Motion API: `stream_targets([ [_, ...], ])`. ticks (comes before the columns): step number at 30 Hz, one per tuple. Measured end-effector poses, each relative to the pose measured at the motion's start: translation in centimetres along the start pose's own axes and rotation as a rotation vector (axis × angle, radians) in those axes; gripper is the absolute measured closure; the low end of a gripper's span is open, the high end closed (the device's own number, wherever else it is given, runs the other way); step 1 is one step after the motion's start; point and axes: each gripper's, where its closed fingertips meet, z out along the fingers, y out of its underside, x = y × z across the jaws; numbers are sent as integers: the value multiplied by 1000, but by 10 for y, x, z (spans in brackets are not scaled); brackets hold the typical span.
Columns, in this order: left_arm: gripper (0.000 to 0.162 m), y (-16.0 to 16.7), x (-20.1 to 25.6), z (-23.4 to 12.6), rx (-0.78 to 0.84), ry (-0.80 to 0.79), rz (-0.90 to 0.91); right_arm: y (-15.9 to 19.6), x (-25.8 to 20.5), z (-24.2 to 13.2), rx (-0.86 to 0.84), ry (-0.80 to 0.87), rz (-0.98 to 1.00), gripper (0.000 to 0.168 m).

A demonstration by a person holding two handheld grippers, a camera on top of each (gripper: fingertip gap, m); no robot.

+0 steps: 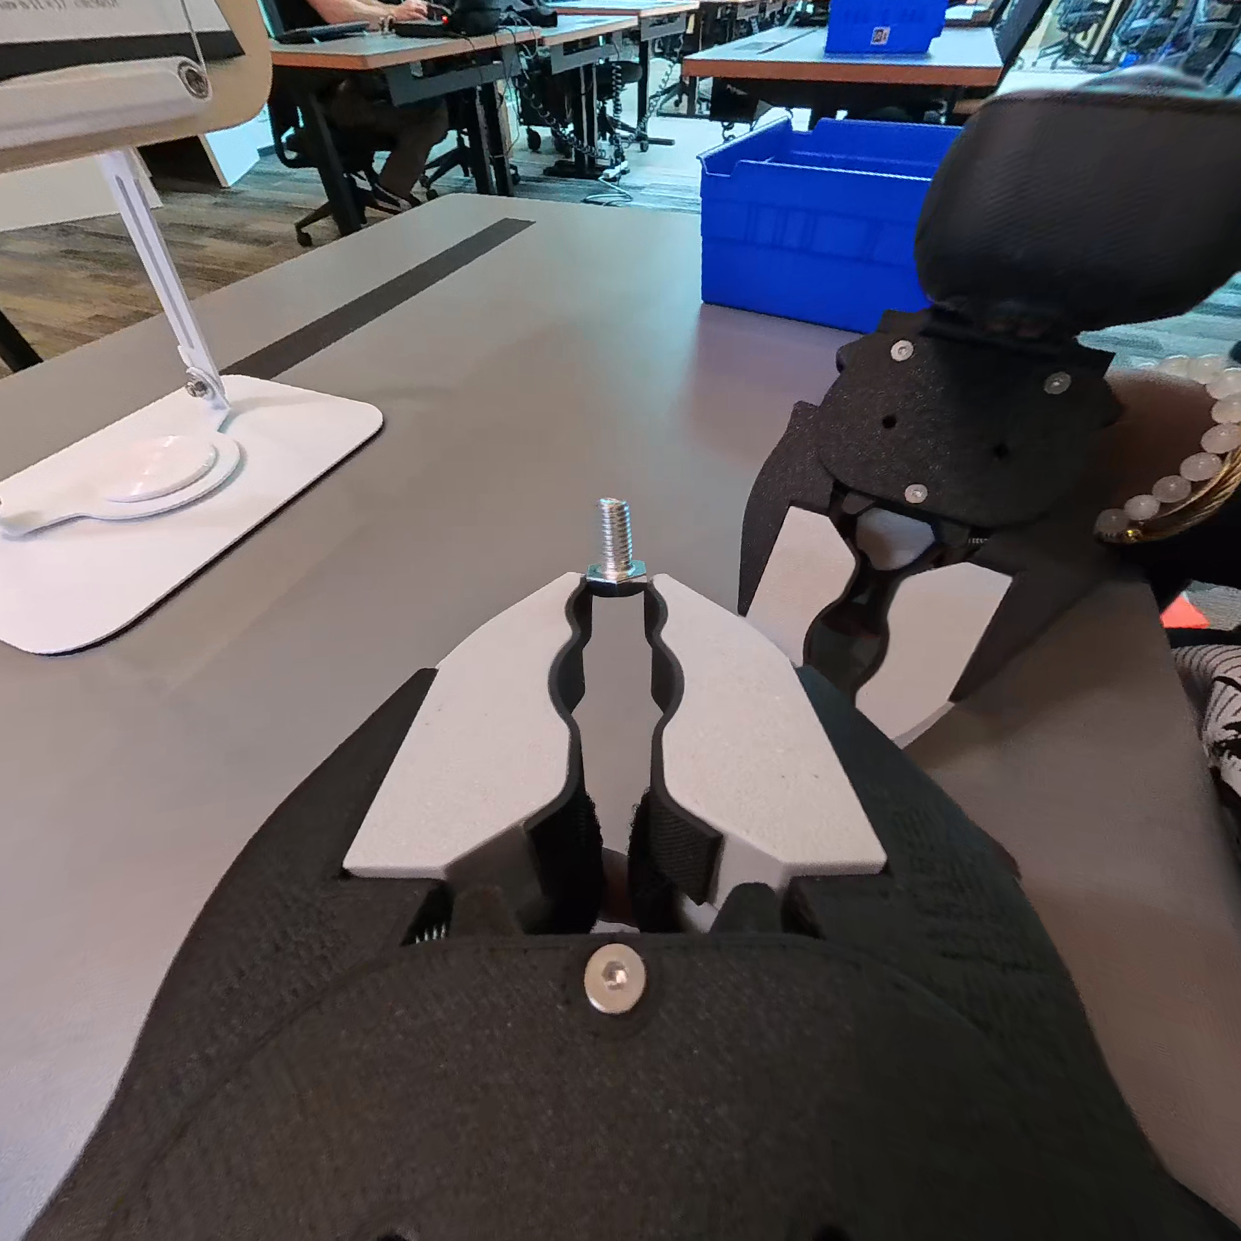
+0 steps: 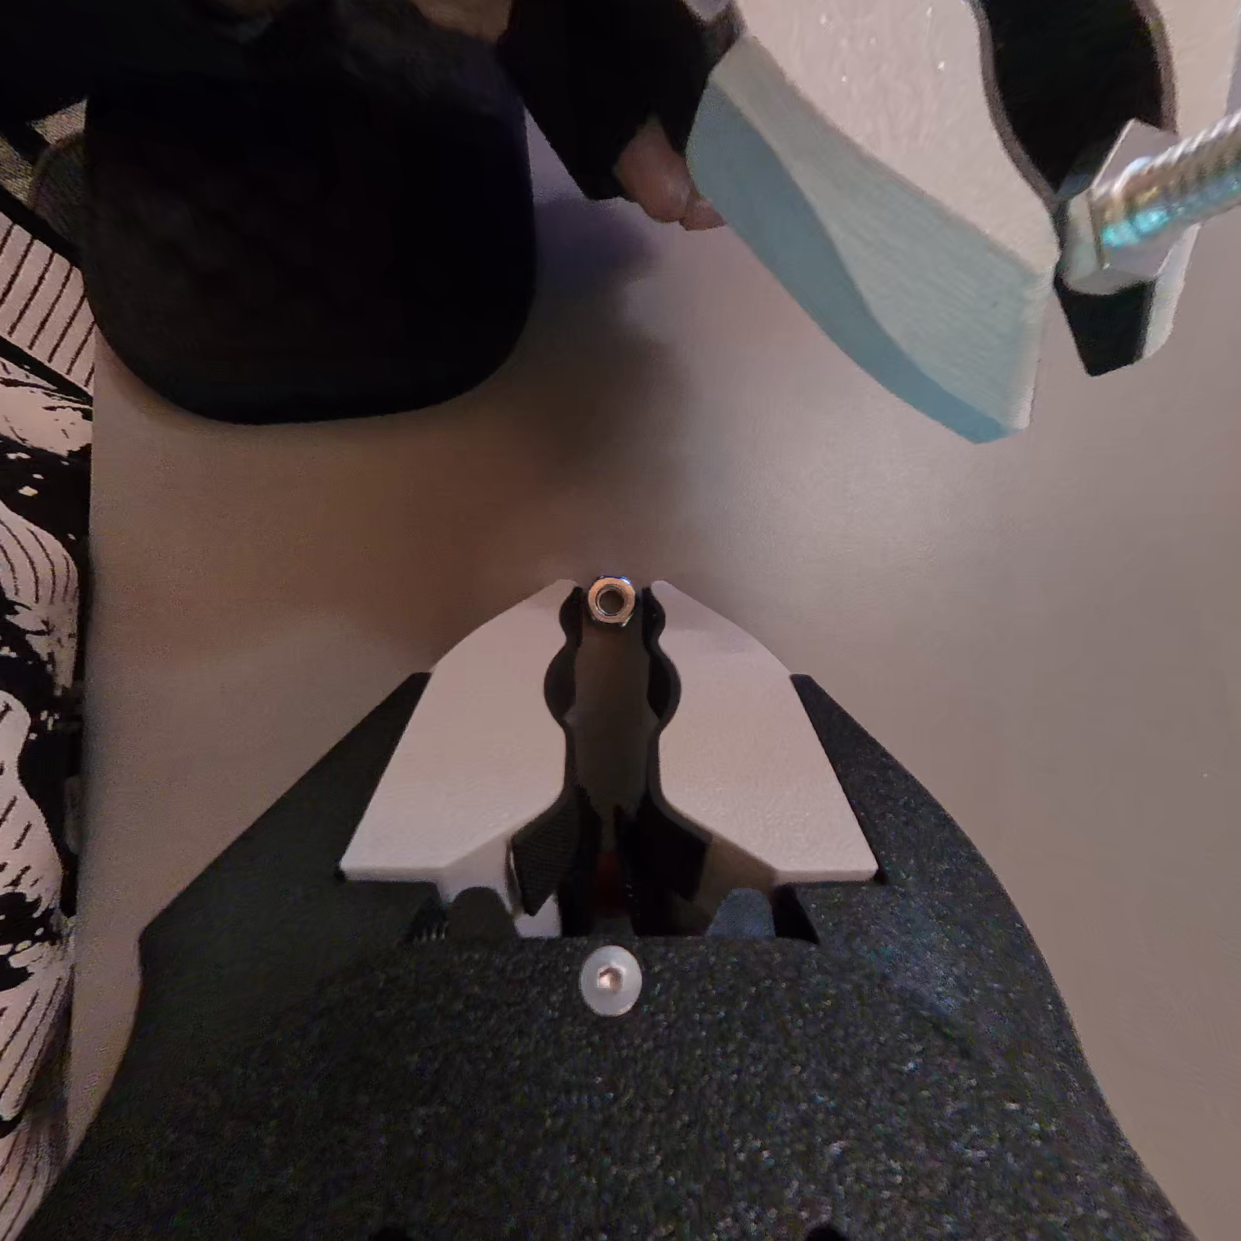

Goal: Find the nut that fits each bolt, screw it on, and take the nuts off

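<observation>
Two grippers are readying a fit: left gripper (image 1: 616,585) clamping the bolt (image 1: 614,545) upright beside the white stand (image 1: 168,497), right gripper (image 2: 610,600) pinching a nut (image 2: 610,602) for threading.

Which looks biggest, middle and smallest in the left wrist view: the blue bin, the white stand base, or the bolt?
1. White stand base and blue bin: they look alike in size, and the base is nearer, so I won't rank them.
2. Bolt: clearly smallest.
</observation>
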Motion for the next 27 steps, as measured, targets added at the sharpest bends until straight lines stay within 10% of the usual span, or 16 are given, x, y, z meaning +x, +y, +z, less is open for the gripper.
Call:
stream_targets([
  [8,147,-3,11,4,40,65,-15,-8,8,-36,137,34,59,153],
  [15,147,-8,86,12,139,428,94,-40,-2,-129,477,-4,-15,153],
  [27,147,-6,111,10,171,556,136,-51,-25,-113,435,-147,-183,153],
])
